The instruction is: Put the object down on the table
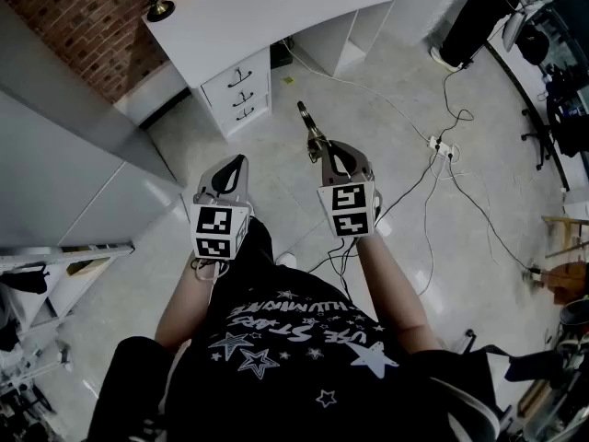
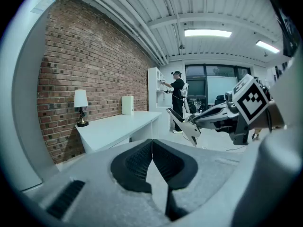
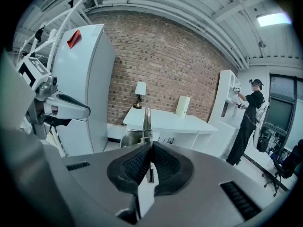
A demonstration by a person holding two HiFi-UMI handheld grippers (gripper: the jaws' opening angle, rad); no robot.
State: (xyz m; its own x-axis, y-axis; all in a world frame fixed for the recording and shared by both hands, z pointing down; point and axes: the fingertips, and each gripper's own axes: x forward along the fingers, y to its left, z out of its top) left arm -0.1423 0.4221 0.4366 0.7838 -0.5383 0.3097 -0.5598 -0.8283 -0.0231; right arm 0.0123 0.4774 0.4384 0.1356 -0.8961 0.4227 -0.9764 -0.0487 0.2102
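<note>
- Right gripper view: the thin metal object [image 3: 147, 119] was pinched between the pads of the right gripper [image 3: 150, 162], sticking out forward.
- It hung above the floor [image 1: 396, 145], well apart from the white surface [image 1: 276, 12].
- The left gripper [image 2: 152, 148] was closed and held nothing.

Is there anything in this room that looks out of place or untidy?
Loose cables and a power strip sprawl over the floor right of the white desk: untidy, perhaps a trip hazard. Nothing looks spilled or broken.

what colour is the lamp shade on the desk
White lamp shade; clearest in the left gripper view.
</note>
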